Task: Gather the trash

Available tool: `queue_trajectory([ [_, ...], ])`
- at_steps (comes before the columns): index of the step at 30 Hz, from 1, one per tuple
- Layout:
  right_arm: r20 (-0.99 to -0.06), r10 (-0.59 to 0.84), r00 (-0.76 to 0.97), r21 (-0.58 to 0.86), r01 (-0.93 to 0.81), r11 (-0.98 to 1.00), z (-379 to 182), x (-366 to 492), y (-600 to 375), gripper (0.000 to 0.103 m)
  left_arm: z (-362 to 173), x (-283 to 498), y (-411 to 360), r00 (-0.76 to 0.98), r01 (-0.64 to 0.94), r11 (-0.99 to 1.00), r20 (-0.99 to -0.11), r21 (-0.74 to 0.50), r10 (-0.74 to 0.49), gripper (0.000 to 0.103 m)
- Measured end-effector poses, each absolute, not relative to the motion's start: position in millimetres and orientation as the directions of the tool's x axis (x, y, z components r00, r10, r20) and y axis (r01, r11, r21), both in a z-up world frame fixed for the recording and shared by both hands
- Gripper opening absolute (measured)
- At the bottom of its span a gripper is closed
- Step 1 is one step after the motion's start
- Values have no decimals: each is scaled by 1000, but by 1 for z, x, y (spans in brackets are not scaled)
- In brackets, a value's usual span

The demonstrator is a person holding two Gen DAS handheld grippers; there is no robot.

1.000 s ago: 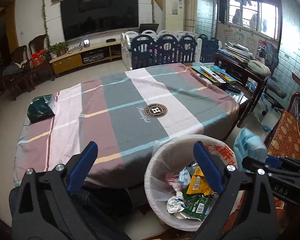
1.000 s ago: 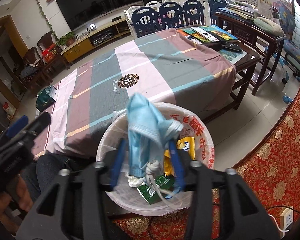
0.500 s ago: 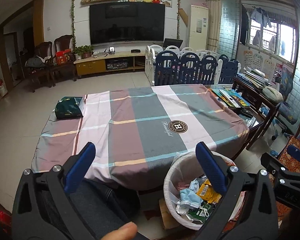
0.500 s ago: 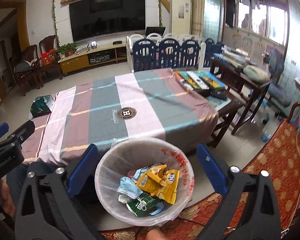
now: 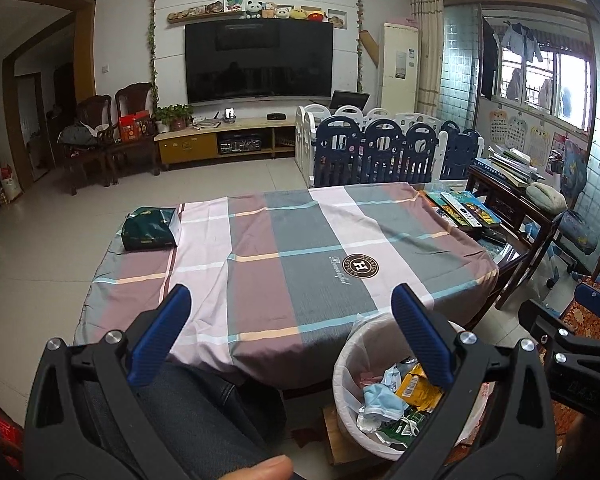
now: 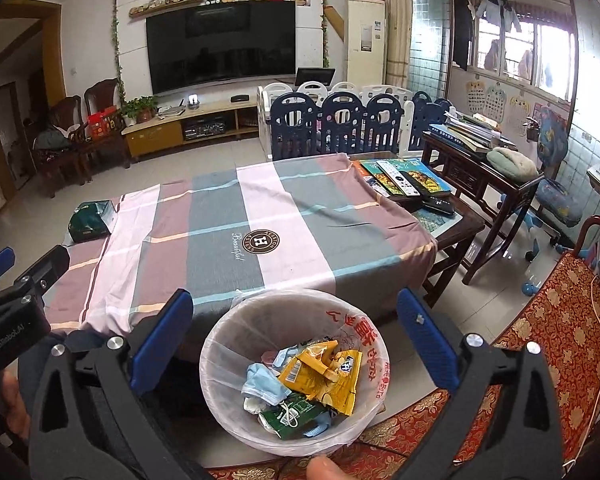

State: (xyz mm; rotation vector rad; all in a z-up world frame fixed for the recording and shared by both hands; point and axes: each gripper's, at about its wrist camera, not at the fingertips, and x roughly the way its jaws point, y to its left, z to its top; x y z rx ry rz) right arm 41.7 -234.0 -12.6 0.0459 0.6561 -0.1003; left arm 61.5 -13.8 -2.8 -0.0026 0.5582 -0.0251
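A white lined trash bin stands on the floor at the table's near edge; it also shows in the left wrist view. It holds a blue face mask, yellow wrappers and a green packet. My right gripper is open and empty above the bin. My left gripper is open and empty above the table's near edge, left of the bin. The table wears a striped cloth.
A dark green packet lies at the cloth's far left corner. Books and remotes lie on the table's right end. A red patterned seat is at the right. A playpen fence stands behind the table.
My right gripper opened and the blue mask dropped into the bin. Both grippers rose and tilted up, so more of the room shows.
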Motion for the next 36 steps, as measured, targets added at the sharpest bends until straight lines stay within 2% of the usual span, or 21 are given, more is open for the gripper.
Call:
queue_trajectory([
  [36, -625, -79, 776, 17, 115, 993, -22, 44, -235, 100, -6, 65, -17, 837, 32, 999, -546, -9, -32, 100],
])
